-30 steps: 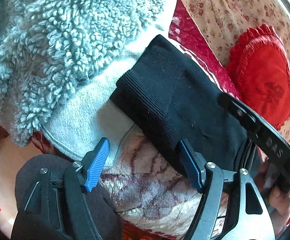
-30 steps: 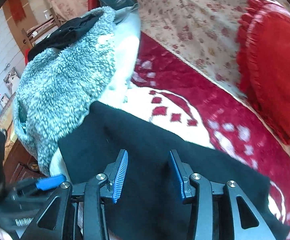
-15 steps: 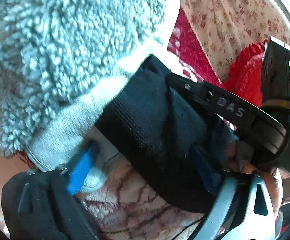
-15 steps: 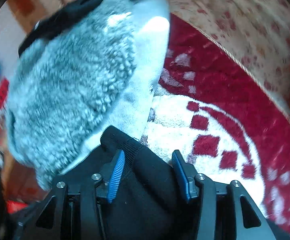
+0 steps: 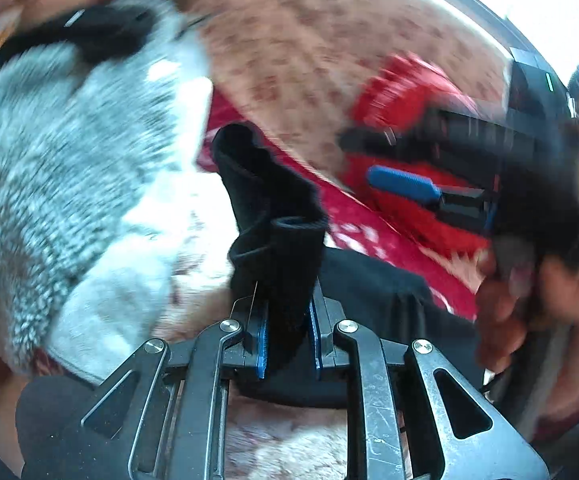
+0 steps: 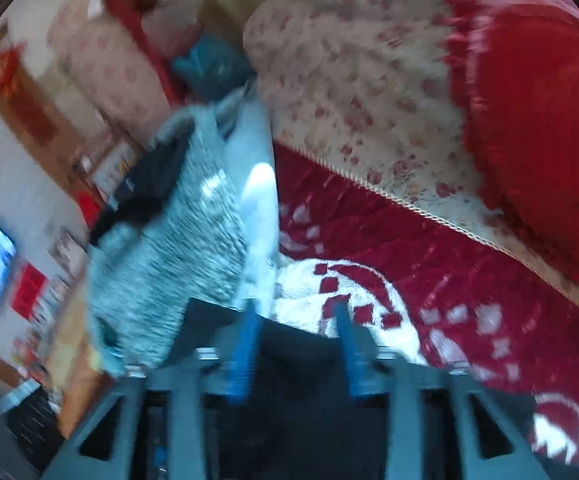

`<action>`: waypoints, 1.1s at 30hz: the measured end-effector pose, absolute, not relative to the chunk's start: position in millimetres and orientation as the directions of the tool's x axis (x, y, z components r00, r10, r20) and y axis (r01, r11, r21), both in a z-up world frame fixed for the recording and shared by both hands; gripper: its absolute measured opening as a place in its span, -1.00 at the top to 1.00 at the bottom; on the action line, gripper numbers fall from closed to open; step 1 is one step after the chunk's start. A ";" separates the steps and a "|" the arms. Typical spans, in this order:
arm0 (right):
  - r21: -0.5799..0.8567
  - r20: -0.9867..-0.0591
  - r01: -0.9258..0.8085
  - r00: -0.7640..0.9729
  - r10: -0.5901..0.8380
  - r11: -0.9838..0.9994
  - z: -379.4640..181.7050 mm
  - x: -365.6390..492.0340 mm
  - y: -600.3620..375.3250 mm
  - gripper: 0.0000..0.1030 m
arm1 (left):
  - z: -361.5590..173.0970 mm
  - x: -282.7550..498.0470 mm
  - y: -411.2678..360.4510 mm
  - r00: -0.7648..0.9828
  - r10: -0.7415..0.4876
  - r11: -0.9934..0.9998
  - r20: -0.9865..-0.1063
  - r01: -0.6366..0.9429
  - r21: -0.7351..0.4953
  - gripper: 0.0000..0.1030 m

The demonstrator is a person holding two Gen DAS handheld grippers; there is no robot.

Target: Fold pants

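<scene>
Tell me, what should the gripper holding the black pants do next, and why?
Probably carry the pinched end across and lay it down over the rest. The left gripper is shut on a bunched, lifted part of the black pants, the rest lies flat on the red blanket, and the right gripper is open.

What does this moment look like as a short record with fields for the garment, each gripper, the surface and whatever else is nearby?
garment: black knit pants, bunched end standing up between the fingers
left gripper: shut on the pants
right gripper: open, over black fabric; view blurred
surface: red and white patterned plush blanket
nearby: grey fluffy fleece garment left of the pants; red ruffled cushion against floral upholstery
image quality: motion blur in both views
</scene>
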State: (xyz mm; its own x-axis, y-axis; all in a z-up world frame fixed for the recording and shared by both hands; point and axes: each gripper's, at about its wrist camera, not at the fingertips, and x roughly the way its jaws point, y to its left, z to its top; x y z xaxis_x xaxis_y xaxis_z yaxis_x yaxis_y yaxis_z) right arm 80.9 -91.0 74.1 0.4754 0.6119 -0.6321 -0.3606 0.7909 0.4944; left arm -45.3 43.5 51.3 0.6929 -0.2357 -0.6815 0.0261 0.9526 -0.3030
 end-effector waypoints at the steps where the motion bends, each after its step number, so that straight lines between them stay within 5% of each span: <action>1: 0.519 -0.620 -0.356 0.470 0.629 0.777 78.5 76.8 -99.7 0.03 | 50.6 -46.4 33.1 0.693 -0.234 0.958 -0.682 0.046 -0.283 0.72; 14: 0.635 -0.585 -0.272 0.441 0.680 0.723 54.7 32.5 -146.1 -0.17 | 23.3 -62.8 -11.2 0.667 -0.204 0.979 -0.717 0.124 -0.163 0.72; 17: 0.602 -0.643 -0.270 0.394 0.657 0.751 40.2 33.5 -133.7 -0.15 | 24.2 -69.1 -12.1 0.666 -0.202 0.979 -0.718 0.125 -0.159 0.72; 19: 0.600 -0.663 -0.274 0.355 0.659 0.751 27.5 34.9 -123.7 0.57 | 25.8 -74.6 -12.5 0.663 -0.200 0.980 -0.722 0.128 -0.154 0.72; 20: 0.600 -0.659 -0.277 0.360 0.660 0.750 23.3 34.4 -120.9 0.69 | 27.5 -77.0 -11.3 0.657 -0.210 0.978 -0.725 0.138 -0.158 0.72; 24: 0.570 -0.633 -0.298 0.435 0.641 0.766 35.8 19.4 -132.8 0.79 | 48.4 -90.9 -3.0 0.652 -0.292 0.956 -0.700 0.201 -0.212 0.65; 28: 0.500 -0.618 -0.339 0.505 0.602 0.797 63.7 -6.9 -163.1 0.80 | 74.0 -107.9 1.1 0.662 -0.375 0.927 -0.649 0.264 -0.266 0.16; 33: 0.435 -0.658 -0.271 0.556 0.508 0.859 71.6 -27.9 -214.4 0.80 | 77.2 -112.1 -7.8 0.660 -0.355 0.935 -0.662 0.267 -0.234 0.15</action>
